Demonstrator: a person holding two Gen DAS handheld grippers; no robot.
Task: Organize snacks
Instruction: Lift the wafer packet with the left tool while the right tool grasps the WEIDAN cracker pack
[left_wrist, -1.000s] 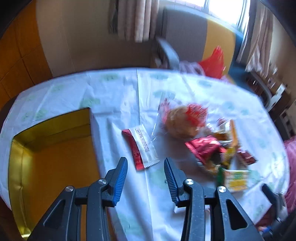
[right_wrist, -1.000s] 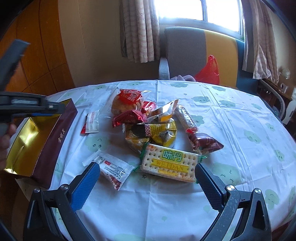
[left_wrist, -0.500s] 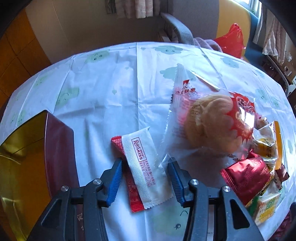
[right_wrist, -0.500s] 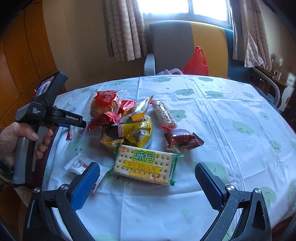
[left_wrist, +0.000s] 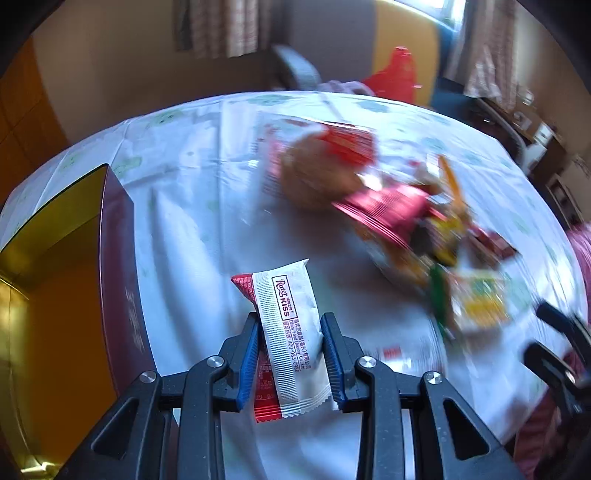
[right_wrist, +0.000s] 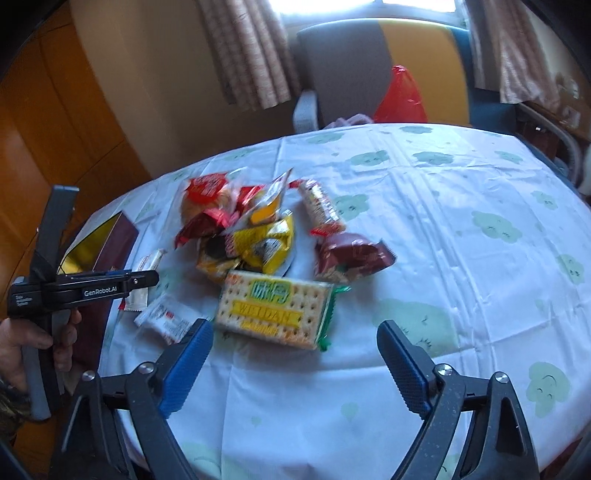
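Left hand-held gripper (left_wrist: 290, 360) jaws just closing, clamped on wafer packet (left_wrist: 291, 332), long axis along fingers; gold box (left_wrist: 55, 295) just left. Right hand-held gripper (right_wrist: 293, 363) open, just narrowing, empty; cracker pack (right_wrist: 275, 308) just beyond, lying crosswise on counter (right_wrist: 461, 258).

grippers (right_wrist: 291, 363): 2 | gold-lined boxes (left_wrist: 55, 295): 1 | white-and-red Kiss sachets (left_wrist: 291, 332): 1 | white sachets near left of pile (right_wrist: 166, 317): 1 | green-yellow cracker packs (right_wrist: 275, 308): 1 | round bun packs (right_wrist: 205, 195): 1 | heaped foil packets: blurred, count uncertain
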